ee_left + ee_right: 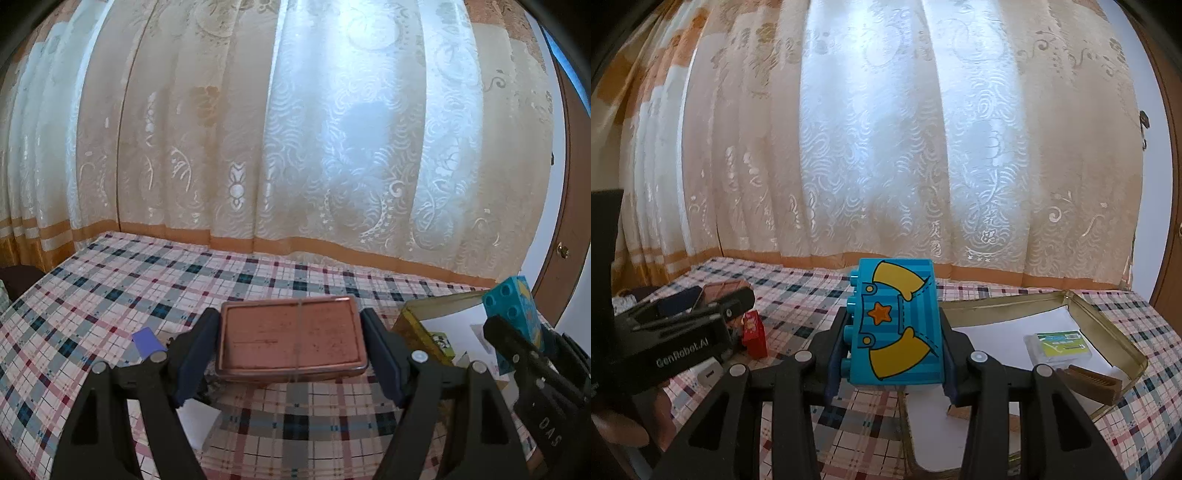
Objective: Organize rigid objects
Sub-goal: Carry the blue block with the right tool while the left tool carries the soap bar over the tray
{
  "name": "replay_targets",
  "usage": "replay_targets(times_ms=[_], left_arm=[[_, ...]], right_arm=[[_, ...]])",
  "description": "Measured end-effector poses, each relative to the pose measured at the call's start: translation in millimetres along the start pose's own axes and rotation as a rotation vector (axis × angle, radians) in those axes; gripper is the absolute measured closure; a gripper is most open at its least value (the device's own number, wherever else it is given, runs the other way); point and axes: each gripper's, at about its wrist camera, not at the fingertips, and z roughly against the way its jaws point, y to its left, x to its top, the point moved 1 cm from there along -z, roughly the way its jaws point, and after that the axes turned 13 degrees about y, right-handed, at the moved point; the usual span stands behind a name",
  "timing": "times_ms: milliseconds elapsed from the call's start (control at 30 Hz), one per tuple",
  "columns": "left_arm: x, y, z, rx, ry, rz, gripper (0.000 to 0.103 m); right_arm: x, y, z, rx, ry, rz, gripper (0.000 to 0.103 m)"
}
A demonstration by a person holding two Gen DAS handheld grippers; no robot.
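Note:
My left gripper [290, 339] is shut on a flat copper-pink rectangular tin [291, 338] and holds it above the plaid tablecloth [110, 295]. My right gripper [892, 341] is shut on a turquoise toy brick [895, 323] with yellow sleeves and an orange star, held above the near-left corner of an open gold tin [1123, 332]. That brick [515, 314] and the right gripper [517, 343] also show at the right of the left wrist view, next to the gold tin [417, 325]. The left gripper [687, 317] with its tin [720, 290] shows at the left of the right wrist view.
The gold tin holds white paper [997, 343], a small green-and-white pack [1060, 345] and a brown ridged piece [1093, 380]. A red toy piece [755, 334] and a white item [709, 374] lie on the cloth. A purple card [147, 341] lies left. Curtains [295, 129] hang behind.

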Motion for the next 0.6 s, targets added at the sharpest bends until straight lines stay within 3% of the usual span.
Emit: replay_targets(times_ms=[600], left_arm=[[2.4,-31.7,23.6,0.018,-0.048,-0.018,0.026]], right_arm=[[3.7,-32.6,16.0,-0.021,-0.043,-0.024,0.058]])
